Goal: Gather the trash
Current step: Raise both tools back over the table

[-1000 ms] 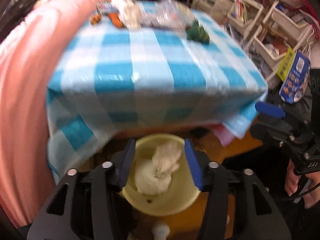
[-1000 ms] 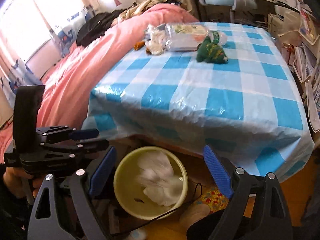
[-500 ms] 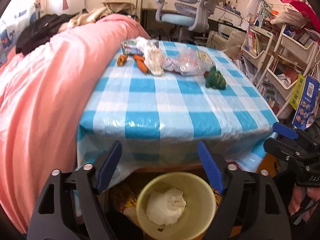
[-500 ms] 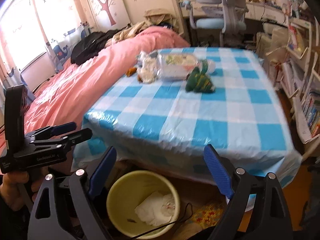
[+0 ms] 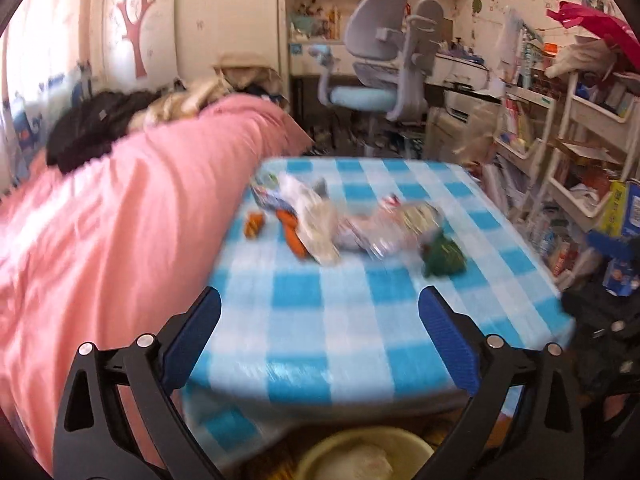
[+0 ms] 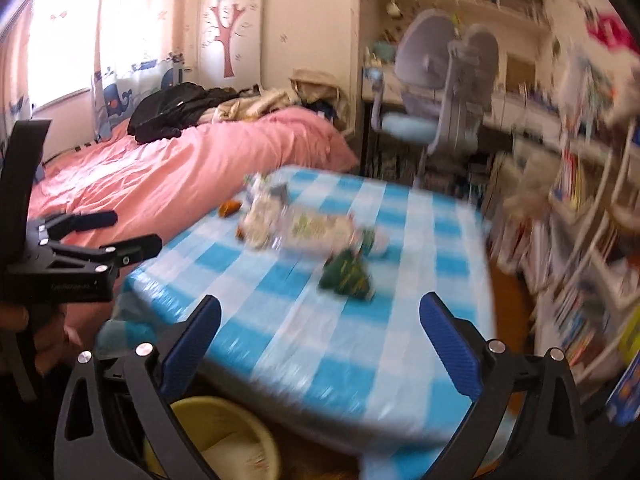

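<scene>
Two blue-padded grippers held wide apart above a littered table
Left gripper (image 5: 320,344) and right gripper (image 6: 320,344), jaws just opened, hold nothing; one round yellow plastic bin (image 5: 320,454) with one white crumpled tissue (image 5: 360,462) sits below the blue-checked tablecloth (image 5: 340,320), where several blurred wrappers (image 5: 320,220) and one green toy (image 5: 444,256) lie

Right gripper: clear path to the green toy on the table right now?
Probably yes. The right gripper is open and empty, and the green toy sits ahead of it on the checked tablecloth with only bare cloth between; the wrapper pile lies behind.
</scene>
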A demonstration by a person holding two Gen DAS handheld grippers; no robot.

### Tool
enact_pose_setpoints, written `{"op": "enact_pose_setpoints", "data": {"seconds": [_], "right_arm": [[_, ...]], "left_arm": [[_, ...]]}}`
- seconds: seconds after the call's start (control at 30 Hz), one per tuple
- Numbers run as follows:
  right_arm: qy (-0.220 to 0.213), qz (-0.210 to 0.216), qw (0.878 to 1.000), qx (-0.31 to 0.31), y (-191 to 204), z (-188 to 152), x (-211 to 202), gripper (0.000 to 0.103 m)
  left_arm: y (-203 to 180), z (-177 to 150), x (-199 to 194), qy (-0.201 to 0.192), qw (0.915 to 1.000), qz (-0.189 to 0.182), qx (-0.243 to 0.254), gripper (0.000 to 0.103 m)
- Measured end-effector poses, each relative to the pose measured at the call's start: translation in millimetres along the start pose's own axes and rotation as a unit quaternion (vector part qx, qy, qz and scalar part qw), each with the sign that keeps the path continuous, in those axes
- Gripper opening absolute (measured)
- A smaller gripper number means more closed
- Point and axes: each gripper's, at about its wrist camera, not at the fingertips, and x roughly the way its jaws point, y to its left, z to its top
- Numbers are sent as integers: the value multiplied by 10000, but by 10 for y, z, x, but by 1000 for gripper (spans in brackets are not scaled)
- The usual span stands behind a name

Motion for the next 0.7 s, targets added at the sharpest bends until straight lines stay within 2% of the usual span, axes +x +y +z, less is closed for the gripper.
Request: {"op": "enact_pose_setpoints", "data": {"seconds": [0.1,0.23,0.4,0.57,0.7], "right_arm": [[-58,-159,9998,84,-158,52,134,95],[387,-57,9948,938,-411,12,410,95],[408,-146,9949,914,-400,29,438,95],[466,-191,9934,1035,-451,47,497,95],[482,-254,9925,1094,-507,59,522,95]], "left_arm": [[91,153,199,31,9997,117,-201,95],[207,294,453,75,9981,124,-597,95],[134,465,622,114,9982,94,-575,95],[46,577,530,-58,9971,-210,-723,95],[-64,608,538,-44,9986,-232,-473,96]]}}
